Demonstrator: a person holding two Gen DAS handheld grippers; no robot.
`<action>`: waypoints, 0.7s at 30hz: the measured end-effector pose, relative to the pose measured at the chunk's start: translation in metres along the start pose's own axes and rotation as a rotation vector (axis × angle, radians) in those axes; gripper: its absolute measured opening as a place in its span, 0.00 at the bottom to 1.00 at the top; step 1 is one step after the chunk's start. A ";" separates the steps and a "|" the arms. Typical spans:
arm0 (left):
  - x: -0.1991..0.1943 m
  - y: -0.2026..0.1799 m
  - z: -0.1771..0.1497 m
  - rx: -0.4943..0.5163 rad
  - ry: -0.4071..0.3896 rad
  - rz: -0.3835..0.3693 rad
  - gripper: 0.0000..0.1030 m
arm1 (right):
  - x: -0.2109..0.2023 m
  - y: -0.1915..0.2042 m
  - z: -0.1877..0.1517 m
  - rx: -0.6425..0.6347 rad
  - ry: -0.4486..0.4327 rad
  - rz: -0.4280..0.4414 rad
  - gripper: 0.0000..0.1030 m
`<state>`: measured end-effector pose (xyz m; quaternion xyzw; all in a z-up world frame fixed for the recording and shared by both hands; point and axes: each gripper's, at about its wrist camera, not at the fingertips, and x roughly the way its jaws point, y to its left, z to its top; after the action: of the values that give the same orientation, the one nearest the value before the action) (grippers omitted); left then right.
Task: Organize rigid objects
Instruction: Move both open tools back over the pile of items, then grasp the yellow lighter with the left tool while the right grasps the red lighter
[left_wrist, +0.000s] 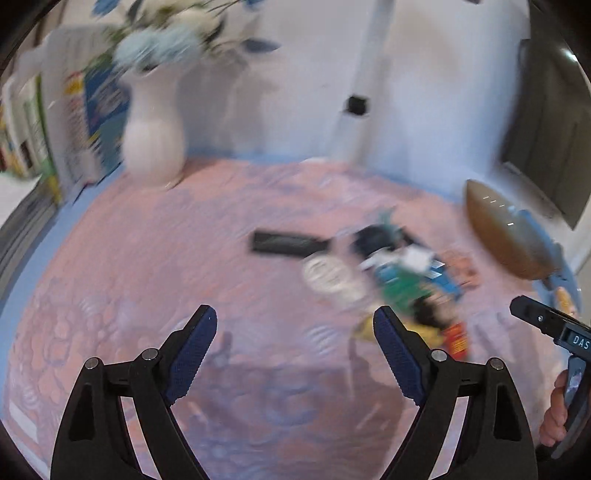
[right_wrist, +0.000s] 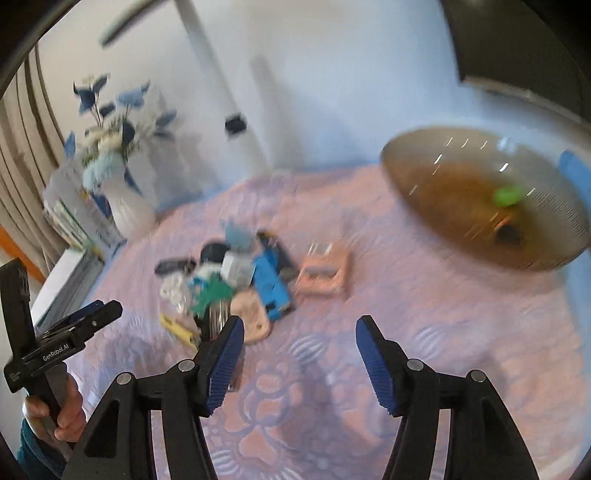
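Both views blurred; fine detail in the clutter cannot be read.

Edges and room: the counter (right_wrist: 424, 317), under a pink patterned cloth with a blue border, meets a pale wall along its far edge. The near half of the cloth lies open, with wide bare stretches below both tools. A white vase (left_wrist: 153, 147) of blue and white flowers stands at the far left corner, with a stack of books or boxes (left_wrist: 85, 122) just beside it at the left edge. A brown glass bowl (right_wrist: 480, 199) sits toward the far right corner; a small green item (right_wrist: 509, 195) and a dark one lie inside it. A dark screen or panel (left_wrist: 550, 147) hangs on the wall behind the bowl.

Surface: the pile of small rigid objects (right_wrist: 236, 284) lies mid-counter, well apart from the bowl. A black bar-shaped piece (left_wrist: 288, 242) sits at its left side, a white ring-shaped thing (left_wrist: 327, 275) beside that, then blue, green, yellow and red pieces overlapping. A pink frame-shaped piece (right_wrist: 325, 273) lies on the bowl side of the pile.

Left hand-held gripper (left_wrist: 295, 354): jaws spread wide, nothing between them, over bare cloth on the near side of the pile. The right finger overlaps the pile's near edge in the picture; contact cannot be told.

Right hand-held gripper (right_wrist: 299, 362): jaws apart at a moderate gap, empty, over bare cloth, with the left finger overlapping the pile's near edge in its view. A person's hand grips each tool's handle.
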<state>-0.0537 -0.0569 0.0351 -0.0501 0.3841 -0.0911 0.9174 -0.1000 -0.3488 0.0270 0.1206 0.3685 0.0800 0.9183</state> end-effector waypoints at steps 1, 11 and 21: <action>0.006 0.006 -0.006 -0.014 0.008 0.006 0.83 | 0.010 0.001 -0.006 0.004 0.007 0.019 0.60; 0.008 -0.001 -0.014 0.033 0.027 -0.040 0.83 | 0.029 -0.008 -0.017 0.027 0.039 -0.013 0.60; 0.014 -0.036 -0.016 0.219 0.105 -0.039 0.83 | 0.020 0.011 -0.021 -0.040 0.036 -0.064 0.60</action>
<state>-0.0603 -0.0957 0.0201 0.0475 0.4182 -0.1529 0.8942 -0.1011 -0.3304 0.0020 0.0888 0.3871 0.0604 0.9158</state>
